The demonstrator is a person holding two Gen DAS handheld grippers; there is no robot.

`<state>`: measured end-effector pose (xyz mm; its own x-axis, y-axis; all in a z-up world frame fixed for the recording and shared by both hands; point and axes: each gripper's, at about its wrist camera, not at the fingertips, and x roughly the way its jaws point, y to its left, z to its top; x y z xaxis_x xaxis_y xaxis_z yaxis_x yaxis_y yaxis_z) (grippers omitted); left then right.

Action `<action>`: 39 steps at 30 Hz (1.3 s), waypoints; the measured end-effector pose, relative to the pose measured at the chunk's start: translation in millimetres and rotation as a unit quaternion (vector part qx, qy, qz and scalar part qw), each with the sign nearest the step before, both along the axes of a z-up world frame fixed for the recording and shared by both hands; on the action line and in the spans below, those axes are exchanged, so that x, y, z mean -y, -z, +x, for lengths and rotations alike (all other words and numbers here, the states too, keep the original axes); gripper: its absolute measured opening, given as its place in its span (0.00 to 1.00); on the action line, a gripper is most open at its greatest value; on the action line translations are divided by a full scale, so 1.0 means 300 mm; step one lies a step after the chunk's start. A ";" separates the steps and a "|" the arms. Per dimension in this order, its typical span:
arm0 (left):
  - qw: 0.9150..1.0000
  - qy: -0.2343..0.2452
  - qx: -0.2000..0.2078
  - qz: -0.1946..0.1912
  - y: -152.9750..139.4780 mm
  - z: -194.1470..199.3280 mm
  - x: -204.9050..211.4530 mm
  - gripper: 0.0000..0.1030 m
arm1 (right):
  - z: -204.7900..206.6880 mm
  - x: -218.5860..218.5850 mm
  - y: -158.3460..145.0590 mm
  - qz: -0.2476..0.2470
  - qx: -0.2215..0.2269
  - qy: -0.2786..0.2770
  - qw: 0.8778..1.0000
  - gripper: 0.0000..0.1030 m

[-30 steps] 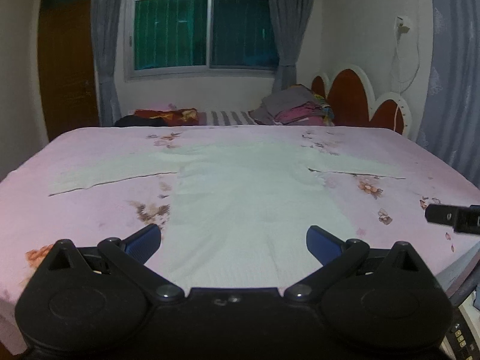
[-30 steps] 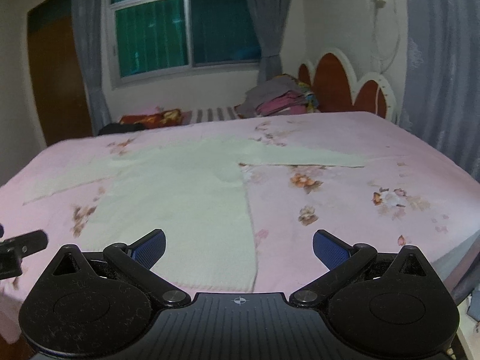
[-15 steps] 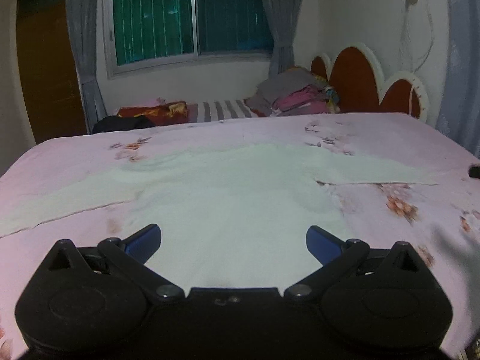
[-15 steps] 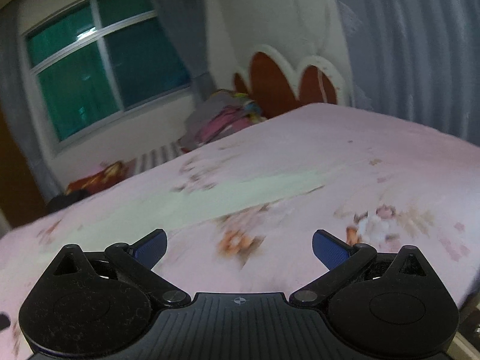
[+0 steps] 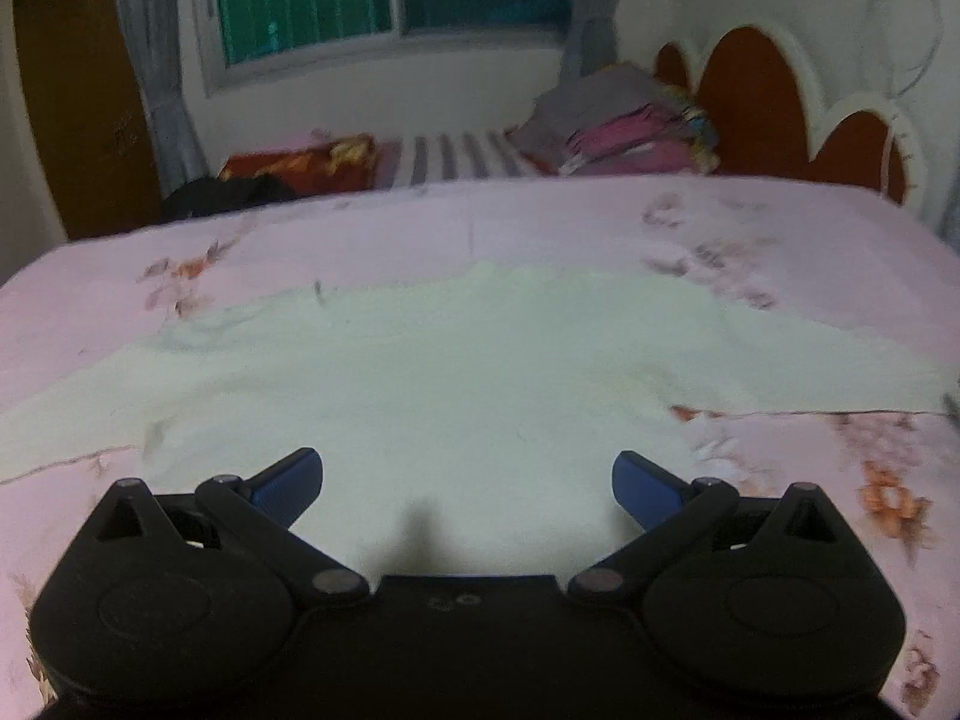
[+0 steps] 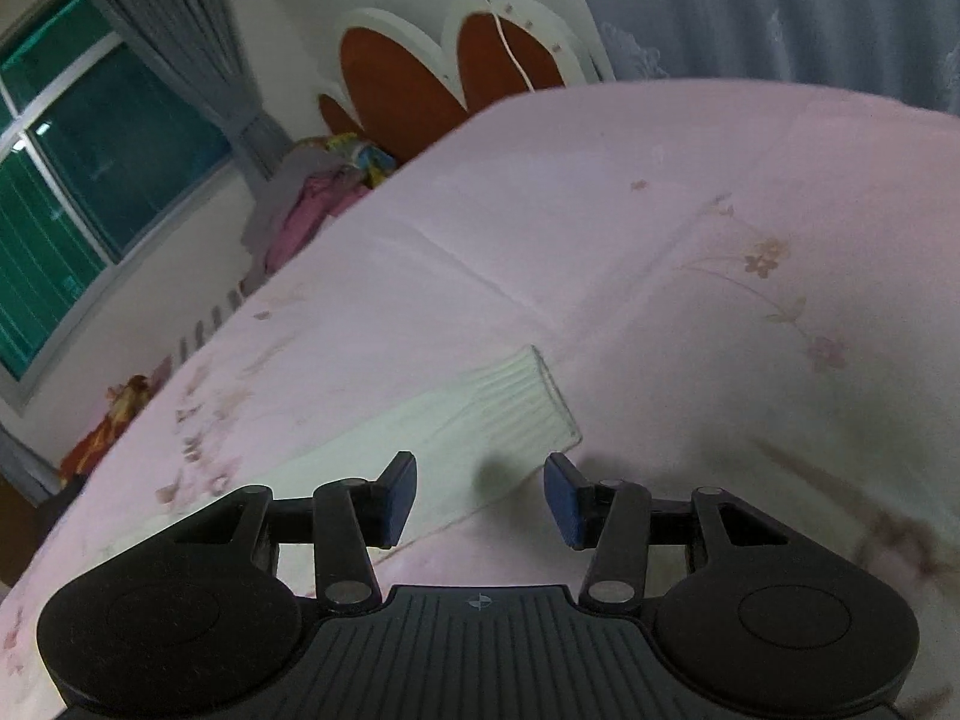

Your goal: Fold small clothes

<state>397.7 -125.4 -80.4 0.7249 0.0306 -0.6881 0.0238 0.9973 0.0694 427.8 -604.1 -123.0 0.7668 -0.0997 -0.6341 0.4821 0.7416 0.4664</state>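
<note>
— Fingers first: how do they stand?
— Left gripper point(image 5: 467, 480) has its blue pads spread wide over the body of the pale sweater point(image 5: 480, 372), which lies flat on the pink bedsheet point(image 5: 780, 228). Right gripper point(image 6: 480, 495) is parted more narrowly, hanging just above the sweater's ribbed cuff point(image 6: 522, 396), holding nothing.
— Which step?
— Probably the first fold: taking the sleeve end.
— And next?
— Lowering onto the cuff, pinching it, carrying it across the sweater's body.
</note>
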 end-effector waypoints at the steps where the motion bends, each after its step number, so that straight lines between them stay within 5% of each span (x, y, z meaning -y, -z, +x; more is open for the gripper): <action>1: 1.000 -0.004 -0.007 -0.002 0.009 0.022 -0.006 1.00 | 0.008 0.008 0.009 0.004 -0.004 0.001 1.000 0.47; 4: 0.999 -0.014 -0.026 -0.016 0.023 0.062 -0.036 1.00 | 0.002 0.028 0.043 0.035 -0.023 0.018 0.999 0.44; 6: 0.999 -0.015 -0.031 -0.019 0.028 0.092 -0.048 1.00 | -0.012 0.048 0.066 0.070 -0.024 0.024 0.997 0.32; 12: 0.999 -0.031 -0.023 -0.020 0.030 0.145 -0.127 1.00 | -0.017 0.092 0.083 0.089 -0.001 0.053 0.995 0.26; 14: 0.998 -0.043 -0.032 -0.033 0.038 0.169 -0.177 1.00 | 0.010 0.096 0.088 0.074 -0.011 0.062 0.995 0.02; 20: 0.997 -0.026 -0.049 -0.048 0.065 0.234 -0.329 1.00 | 0.040 -0.014 0.002 -0.021 -0.019 0.017 0.999 0.02; 29: 0.998 -0.028 -0.050 -0.027 0.075 0.218 -0.536 1.00 | 0.160 -0.569 -0.199 -0.081 0.025 -0.161 0.983 0.02; 39: 0.996 -0.062 -0.018 -0.066 0.040 0.098 -0.787 0.96 | 0.239 -1.362 -0.089 -0.144 0.021 -0.382 0.912 0.02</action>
